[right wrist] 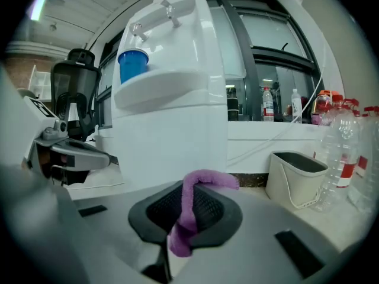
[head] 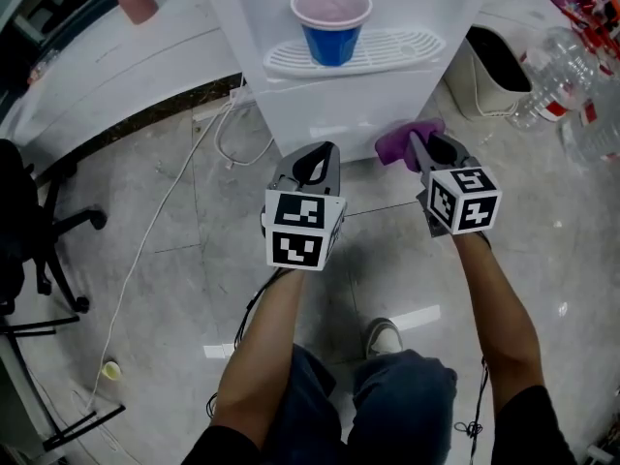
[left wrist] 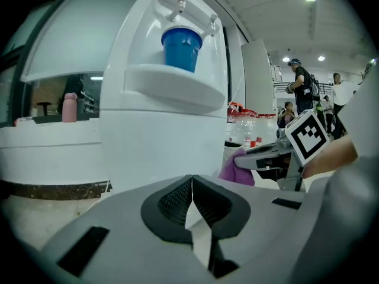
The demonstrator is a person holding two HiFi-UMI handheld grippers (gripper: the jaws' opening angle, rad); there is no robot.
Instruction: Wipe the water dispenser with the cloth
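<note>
The white water dispenser (head: 368, 105) stands ahead, with a blue cup (head: 332, 25) on its drip tray (head: 407, 48). My right gripper (head: 418, 146) is shut on a purple cloth (head: 402, 139), which is at the dispenser's lower front panel. The cloth (right wrist: 190, 209) hangs pinched between the jaws in the right gripper view, and the dispenser (right wrist: 177, 141) is close behind it. My left gripper (head: 316, 165) is shut with nothing in it, a little short of the dispenser's base. In the left gripper view the dispenser (left wrist: 160, 141) fills the middle and the cloth (left wrist: 237, 167) shows at the right.
A white bin (head: 494, 71) stands to the right of the dispenser, with clear plastic bottles (head: 572, 76) beyond it. A white cable (head: 184, 182) runs across the floor at the left. An office chair (head: 39, 250) is at the far left. People stand in the distance (left wrist: 302, 87).
</note>
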